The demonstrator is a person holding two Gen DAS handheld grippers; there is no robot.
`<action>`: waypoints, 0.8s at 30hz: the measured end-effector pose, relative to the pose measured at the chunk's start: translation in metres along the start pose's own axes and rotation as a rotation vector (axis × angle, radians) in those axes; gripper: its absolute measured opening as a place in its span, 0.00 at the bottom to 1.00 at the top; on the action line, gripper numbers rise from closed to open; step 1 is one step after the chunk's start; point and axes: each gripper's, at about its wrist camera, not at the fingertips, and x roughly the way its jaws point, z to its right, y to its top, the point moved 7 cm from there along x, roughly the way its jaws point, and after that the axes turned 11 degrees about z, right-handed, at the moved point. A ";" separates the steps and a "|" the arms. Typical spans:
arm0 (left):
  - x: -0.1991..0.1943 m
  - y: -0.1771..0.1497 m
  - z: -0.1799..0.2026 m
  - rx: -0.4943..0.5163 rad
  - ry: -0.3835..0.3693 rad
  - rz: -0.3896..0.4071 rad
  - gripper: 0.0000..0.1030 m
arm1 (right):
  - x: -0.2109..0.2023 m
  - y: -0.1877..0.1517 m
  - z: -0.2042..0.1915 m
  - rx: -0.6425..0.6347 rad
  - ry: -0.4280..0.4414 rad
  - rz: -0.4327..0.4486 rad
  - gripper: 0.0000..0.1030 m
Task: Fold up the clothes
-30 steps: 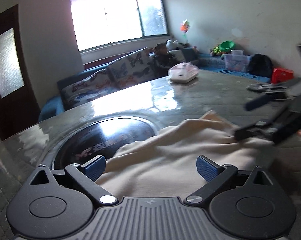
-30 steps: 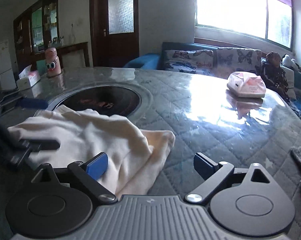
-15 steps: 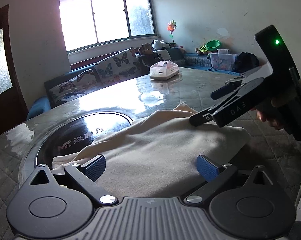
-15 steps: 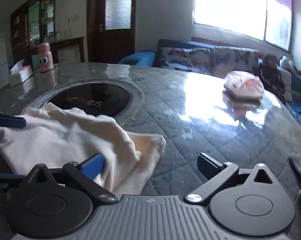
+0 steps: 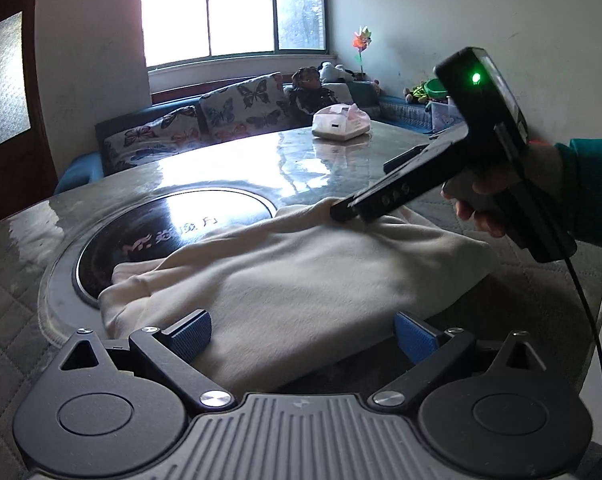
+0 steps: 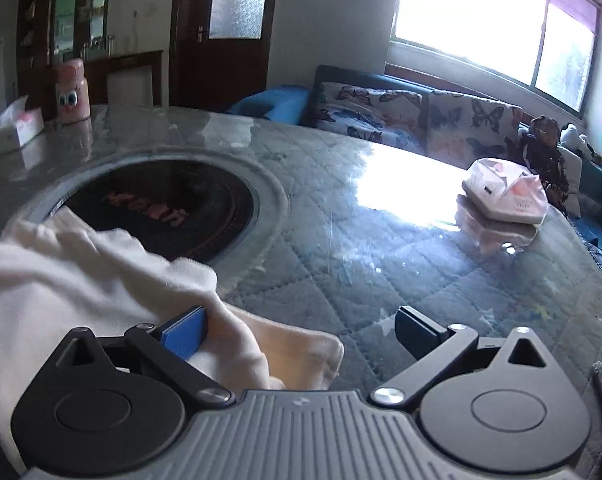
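Observation:
A cream garment (image 5: 301, 276) lies folded on the glass-topped table (image 5: 229, 168), partly over the round black inset (image 5: 173, 220). My left gripper (image 5: 303, 330) is open, its blue pads either side of the garment's near edge. My right gripper (image 6: 299, 326) is open above the garment's far corner (image 6: 293, 348), its left pad over the cloth. In the left wrist view the right gripper's body (image 5: 441, 168) reaches over the garment's far edge, held in a hand.
A pink-white packet (image 5: 341, 122) lies at the table's far side. A pink bottle (image 6: 72, 94) and a tissue box (image 6: 19, 126) stand on the table's far left. A butterfly-print sofa (image 5: 205, 124) runs under the window. The table edge is close on the right.
Both grippers have shifted over the garment. The right gripper moved left toward the cloth's far corner and now sits closer in the left wrist view. The garment lies flatter.

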 end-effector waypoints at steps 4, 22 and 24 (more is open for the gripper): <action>-0.008 0.004 -0.007 -0.029 0.012 0.020 0.98 | -0.003 0.012 -0.010 -0.032 0.012 0.024 0.99; -0.025 0.011 -0.038 -0.177 0.008 0.048 0.97 | -0.045 0.022 -0.056 -0.120 0.131 0.106 1.00; -0.027 0.012 -0.049 -0.215 0.012 0.050 0.96 | -0.053 0.020 -0.067 -0.146 0.161 0.119 1.00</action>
